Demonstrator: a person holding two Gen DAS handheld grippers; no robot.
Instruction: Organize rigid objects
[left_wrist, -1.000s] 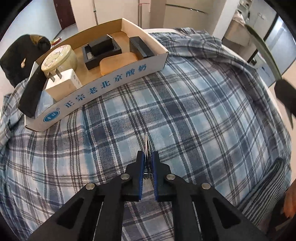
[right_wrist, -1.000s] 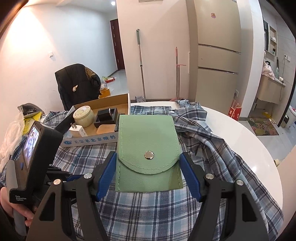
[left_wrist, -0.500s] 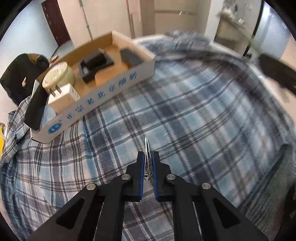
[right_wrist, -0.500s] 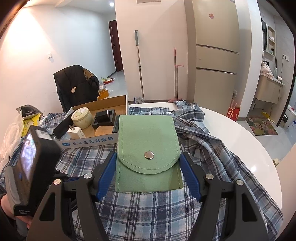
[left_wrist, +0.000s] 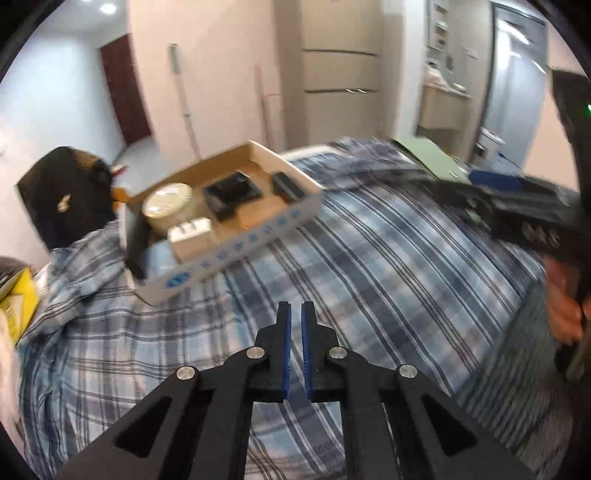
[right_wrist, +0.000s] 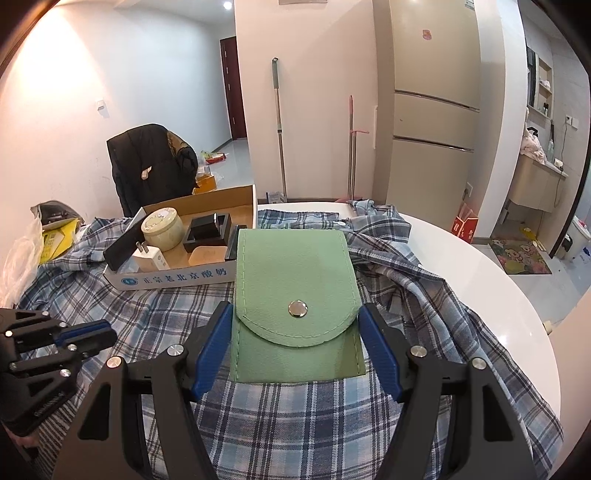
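Observation:
My right gripper (right_wrist: 295, 308) is shut on a green snap-flap pouch (right_wrist: 295, 266), its blue pads pressed to the pouch's two sides above the plaid cloth (right_wrist: 280, 413). The left wrist view shows the same pouch (left_wrist: 424, 157) at the far right. My left gripper (left_wrist: 295, 306) hangs shut over the plaid cloth (left_wrist: 369, 258), and nothing shows between its pads in this blurred frame. It also appears at the lower left of the right wrist view (right_wrist: 86, 332). An open cardboard box (right_wrist: 177, 277) (left_wrist: 240, 253) behind holds a round tin (right_wrist: 162, 227), a white plug (right_wrist: 151, 256) and black cases.
The cloth covers a round white table (right_wrist: 480, 266). A chair with a black coat (right_wrist: 147, 162) stands behind the box. Yellow packaging and a plastic bag (right_wrist: 22, 258) lie at the table's left edge. A hand (left_wrist: 561, 306) holds the right gripper's handle.
My left gripper has lifted and tipped upward, so the room comes into its view. The thin metal piece seen between its pads earlier no longer shows. The right gripper and pouch have not moved.

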